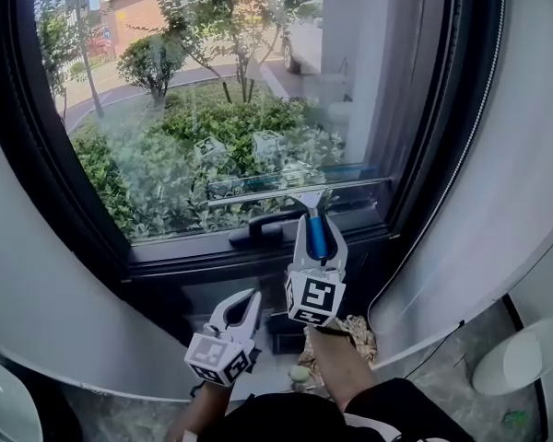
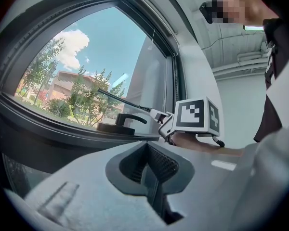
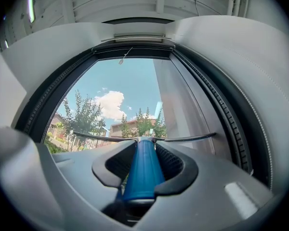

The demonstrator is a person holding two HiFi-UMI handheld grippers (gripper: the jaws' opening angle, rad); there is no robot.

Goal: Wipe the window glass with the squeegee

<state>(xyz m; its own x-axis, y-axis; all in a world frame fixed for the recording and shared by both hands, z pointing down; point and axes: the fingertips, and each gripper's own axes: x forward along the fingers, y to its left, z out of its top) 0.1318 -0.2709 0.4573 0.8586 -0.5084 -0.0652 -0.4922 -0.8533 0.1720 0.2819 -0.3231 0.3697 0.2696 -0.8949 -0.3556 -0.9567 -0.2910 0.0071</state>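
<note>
Where my squeegee (image 1: 286, 190) sits: blade lying level against the lower window glass (image 1: 212, 90), just above the black window handle (image 1: 258, 226).
Right gripper (image 1: 315, 224): I have its jaws clamped on the squeegee's blue grip (image 3: 143, 170), pointing up at the pane.
Left gripper (image 1: 249, 300): jaws drawn fully together, empty; I hold it lower down, near the right one and apart from the squeegee.
Window frame (image 1: 83, 219): dark, curving round the glass, pale wall (image 1: 516, 155) on both sides.

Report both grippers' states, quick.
Left gripper: shut, nothing between its jaws.
Right gripper: shut on the squeegee, gripping its blue handle.
</note>
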